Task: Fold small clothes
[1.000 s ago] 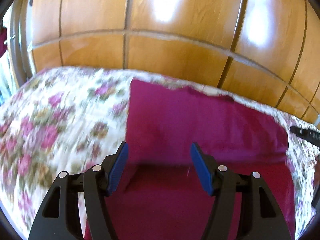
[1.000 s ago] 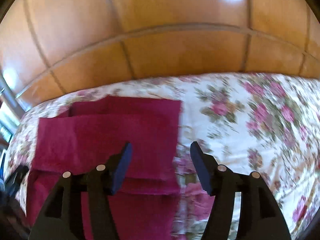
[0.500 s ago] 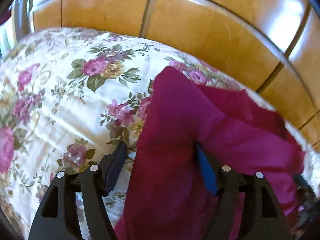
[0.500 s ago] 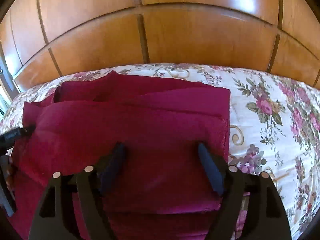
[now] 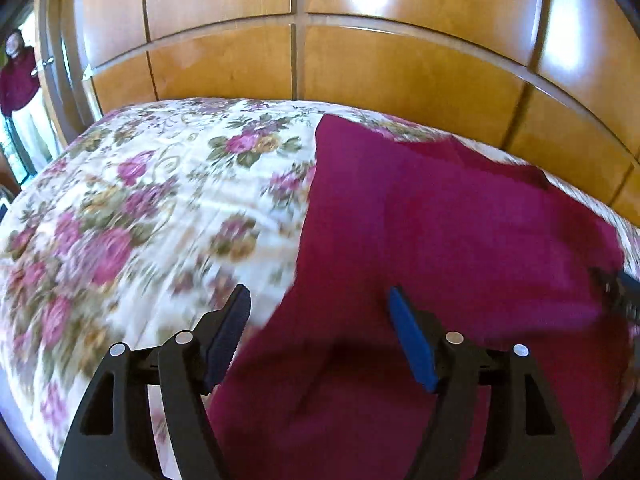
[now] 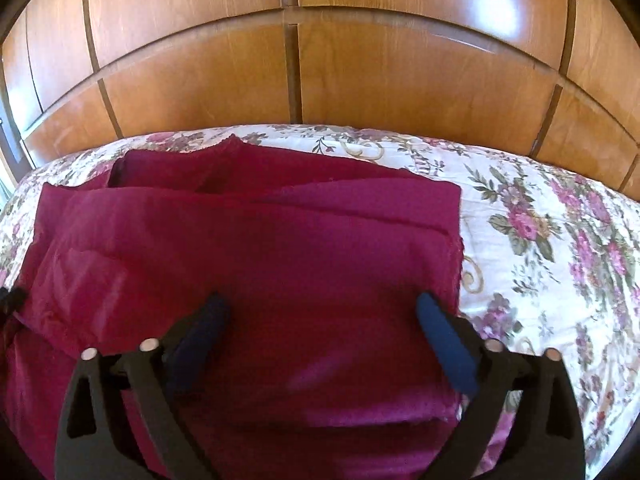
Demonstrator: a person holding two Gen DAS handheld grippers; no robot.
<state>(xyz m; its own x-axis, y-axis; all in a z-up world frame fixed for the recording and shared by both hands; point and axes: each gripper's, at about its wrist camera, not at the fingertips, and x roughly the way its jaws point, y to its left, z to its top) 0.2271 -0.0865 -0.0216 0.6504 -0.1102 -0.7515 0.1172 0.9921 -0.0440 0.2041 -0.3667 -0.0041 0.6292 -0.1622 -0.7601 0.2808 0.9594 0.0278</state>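
Magenta garment (image 6: 256, 264) is lying folded in layers on the floral bedspread (image 6: 540, 240). Right tool (image 6: 320, 320), just opened wide, and left tool (image 5: 320, 320), jaws apart and empty, are hovering; flattening the fold before regripping seems wise.

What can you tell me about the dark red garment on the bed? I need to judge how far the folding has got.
The dark red garment is plain magenta-crimson cloth, soft and woven-looking, lying flat on the floral bedspread before wooden panels. It is folded over itself: layered edges run along its far side and a stitched hem down its right edge. A few soft creases remain. The right claw, whose jaws have just been opening, and the left claw both stand open over it, neither pinching it.
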